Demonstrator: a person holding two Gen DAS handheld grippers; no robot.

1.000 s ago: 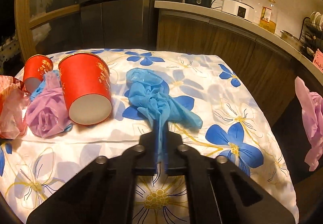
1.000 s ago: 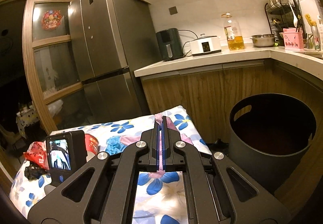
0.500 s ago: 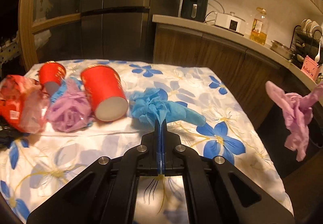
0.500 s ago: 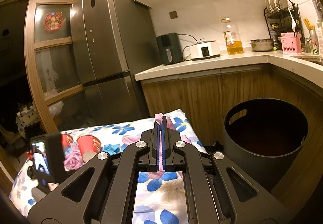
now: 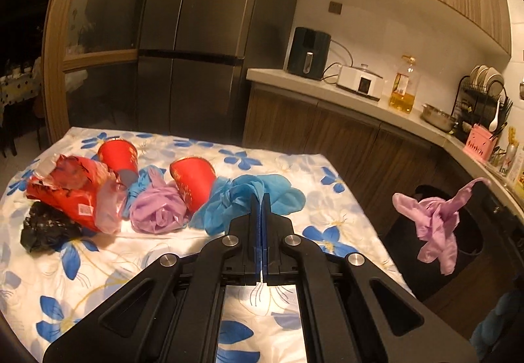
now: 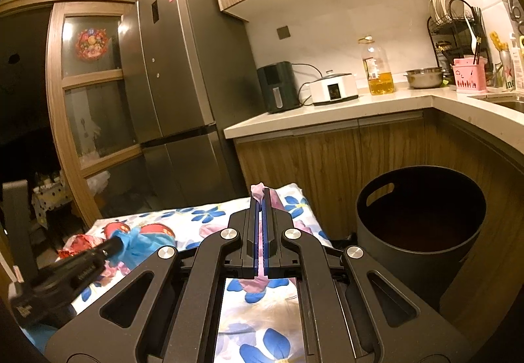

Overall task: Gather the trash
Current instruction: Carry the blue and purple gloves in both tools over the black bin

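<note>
Floral tablecloth [image 5: 330, 232] beneath blue bag [image 5: 249, 196] in left gripper [image 5: 261, 209] jaws

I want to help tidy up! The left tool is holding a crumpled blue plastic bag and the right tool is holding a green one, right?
Not quite. The right tool holds a crumpled pink-purple plastic bag, not a green one; the left wrist view shows it hanging near the round black bin. The left tool does hold the crumpled blue plastic bag.
</note>
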